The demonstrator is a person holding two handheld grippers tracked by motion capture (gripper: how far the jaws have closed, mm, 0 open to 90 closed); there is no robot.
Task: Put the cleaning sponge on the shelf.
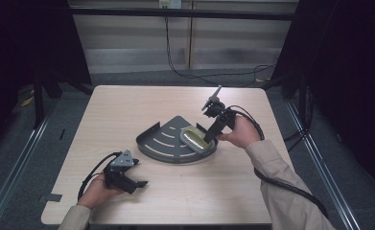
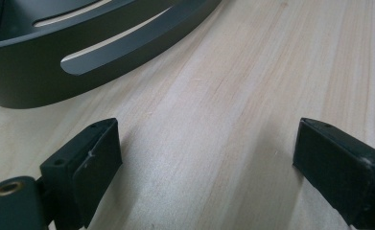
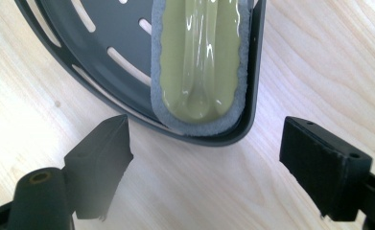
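Note:
A dark grey fan-shaped tray [image 1: 161, 136] with slots lies in the middle of the table. A yellow-green sponge with a grey scrubbing rim [image 1: 194, 138] rests inside it at its right corner. My right gripper [image 1: 210, 139] hovers just off that corner, open and empty. In the right gripper view the sponge [image 3: 202, 62] lies inside the tray rim [image 3: 254, 72], just ahead of the jaws [image 3: 204, 163]. My left gripper [image 1: 139, 184] rests low near the table's front left, open, with nothing between its fingers. In the left gripper view the tray wall [image 2: 41, 81] stands ahead to the left of the gripper [image 2: 206, 163].
The light wooden table [image 1: 127, 110] has bare room all around the tray. A black cable [image 1: 281, 184] trails from the right gripper over the table's right side. Dark frame rails and floor cables lie beyond the table edges.

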